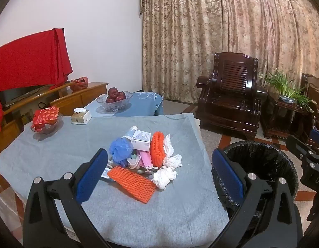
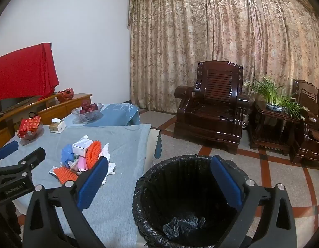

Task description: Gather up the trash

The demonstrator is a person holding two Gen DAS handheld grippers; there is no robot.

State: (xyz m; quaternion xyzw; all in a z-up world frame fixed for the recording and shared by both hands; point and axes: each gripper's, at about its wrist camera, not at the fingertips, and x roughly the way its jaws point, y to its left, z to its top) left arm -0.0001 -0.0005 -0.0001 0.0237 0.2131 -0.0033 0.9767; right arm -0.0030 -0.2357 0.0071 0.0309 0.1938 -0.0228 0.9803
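A heap of trash lies mid-table on the grey cloth [image 1: 56,150]: two orange foam nets [image 1: 132,184] [image 1: 157,148], crumpled white tissues [image 1: 164,175], a blue mesh puff [image 1: 120,149], a small white box [image 1: 141,140] and a pink mask [image 1: 145,158]. My left gripper [image 1: 159,171] hovers open just short of the heap, nothing between its blue pads [image 1: 91,177]. A bin with a black liner [image 2: 184,198] stands on the floor to the table's right. Above the bin's rim my right gripper [image 2: 159,184] stands open and empty. The heap [image 2: 83,155] lies to its left.
At the table's far side sit a tissue box [image 1: 81,116], a glass bowl with a red packet [image 1: 45,119] and a bowl of red fruit [image 1: 116,98]. Dark wooden armchairs [image 2: 211,105], a side table with a plant [image 2: 273,101] and tiled floor lie to the right.
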